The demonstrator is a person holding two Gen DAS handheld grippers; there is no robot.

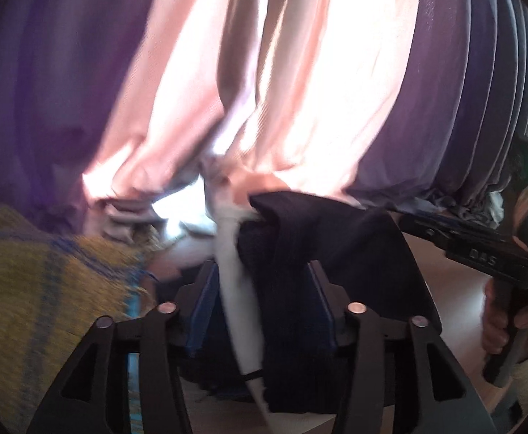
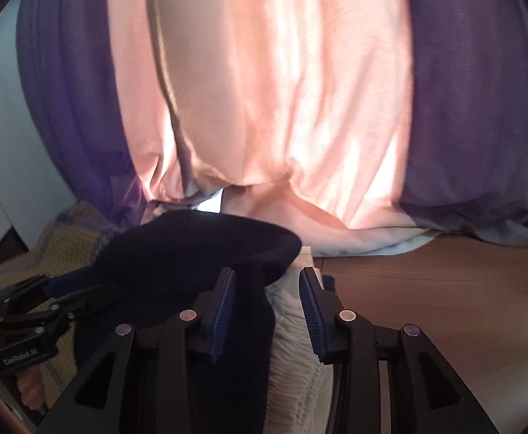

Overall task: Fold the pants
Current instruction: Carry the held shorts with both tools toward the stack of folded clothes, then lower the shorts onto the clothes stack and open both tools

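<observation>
The pants (image 1: 300, 289) are dark navy with a white lining or waistband showing. My left gripper (image 1: 264, 278) is shut on a bunch of the dark fabric with a white strip in it, held up in the air. My right gripper (image 2: 267, 289) is shut on the pants (image 2: 198, 246) too, with dark cloth and a ribbed white part (image 2: 292, 343) between its blue pads. The cloth spans between the two grippers. The left gripper also shows in the right wrist view (image 2: 57, 285), and the right gripper's body shows in the left wrist view (image 1: 481, 246).
Pink and purple curtains (image 1: 264, 72) hang close ahead in both views. A yellow and blue knitted blanket (image 1: 28, 271) lies at the left. A brown wooden surface (image 2: 444, 282) shows at the lower right.
</observation>
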